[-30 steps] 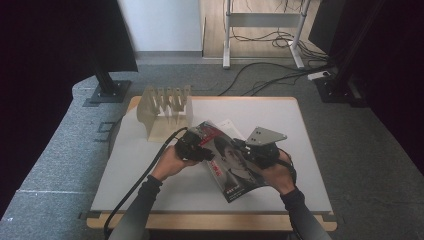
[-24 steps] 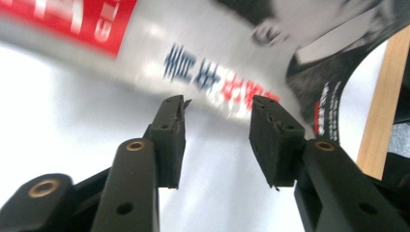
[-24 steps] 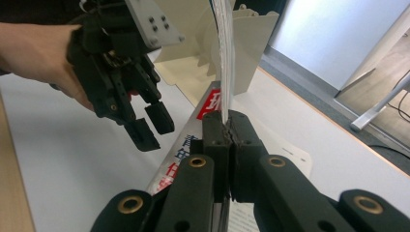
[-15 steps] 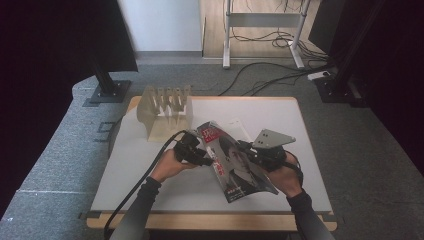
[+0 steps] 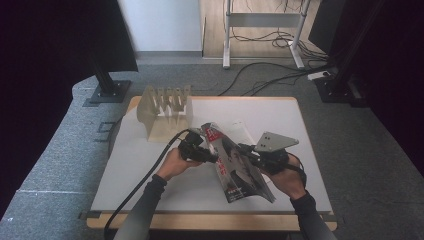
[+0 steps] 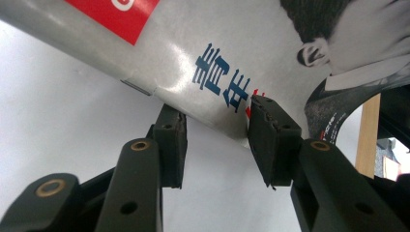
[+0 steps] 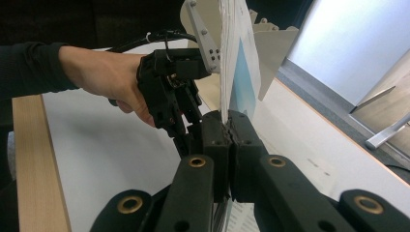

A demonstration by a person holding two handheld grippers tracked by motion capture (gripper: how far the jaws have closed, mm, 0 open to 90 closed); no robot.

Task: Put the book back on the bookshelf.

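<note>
A magazine (image 5: 240,167) with a grey cover, a red block and a portrait is held tilted above the white table (image 5: 150,170). My right gripper (image 5: 246,149) is shut on its pages, which stand on edge between the pads (image 7: 228,121). My left gripper (image 5: 214,158) is at the magazine's left edge. In the left gripper view the cover (image 6: 232,43) slants over the jaw tips (image 6: 217,113). These jaws have just been closing. They stand apart, with the cover's lower edge at their tips and bare table showing in the gap.
A pale slotted rack (image 5: 165,107) stands at the table's back left. A white sheet (image 5: 240,127) lies behind the magazine. The left gripper's black cable (image 5: 150,175) trails to the front edge. The wooden table rim (image 5: 200,222) runs along the front.
The left gripper has sunk a little at the magazine's left edge. The right hand has drifted slightly right with the magazine, which still hangs between the two hands.
</note>
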